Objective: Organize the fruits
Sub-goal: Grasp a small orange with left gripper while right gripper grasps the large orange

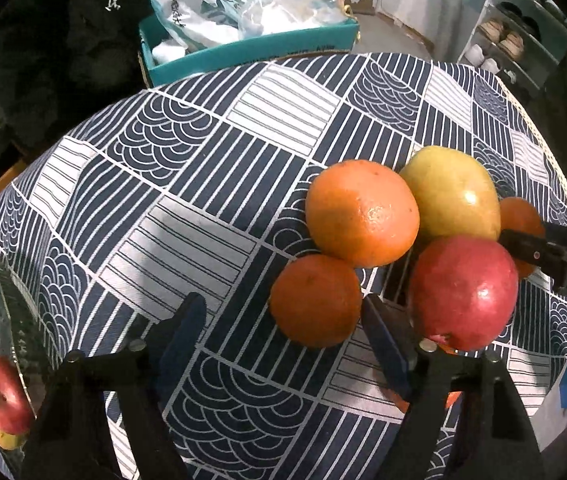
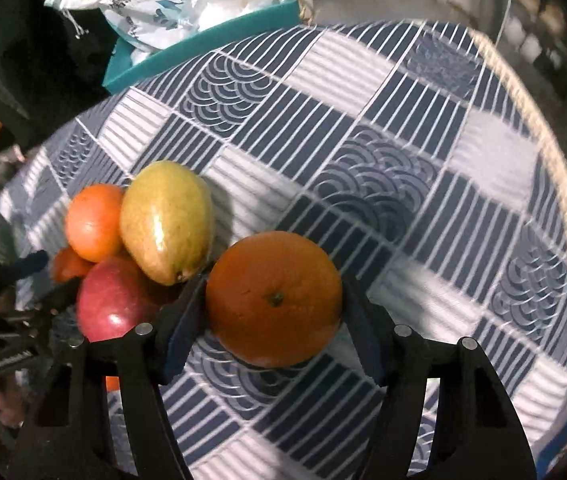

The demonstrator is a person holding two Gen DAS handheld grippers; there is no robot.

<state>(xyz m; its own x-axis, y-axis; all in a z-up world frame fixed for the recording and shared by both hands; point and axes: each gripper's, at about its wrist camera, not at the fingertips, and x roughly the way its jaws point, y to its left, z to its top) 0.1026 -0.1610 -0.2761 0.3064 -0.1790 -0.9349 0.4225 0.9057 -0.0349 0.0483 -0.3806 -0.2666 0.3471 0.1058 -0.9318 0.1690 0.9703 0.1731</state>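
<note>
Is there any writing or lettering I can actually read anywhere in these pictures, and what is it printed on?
"DA": white letters on the right gripper body at the left wrist view's right edge; the rest is cut off.
"大米": dark characters on the white printed bag in the teal box; the characters before them are too blurred to read.
White lettering on the left gripper body: too blurred to read.
Small marks on the teal box's front wall: too small to read.

You have a patterned tablecloth (image 1: 211,168) in front of you, a teal box (image 1: 251,50) of bags (image 1: 187,4) behind it, and shoe shelves (image 1: 511,40) far right.
</note>
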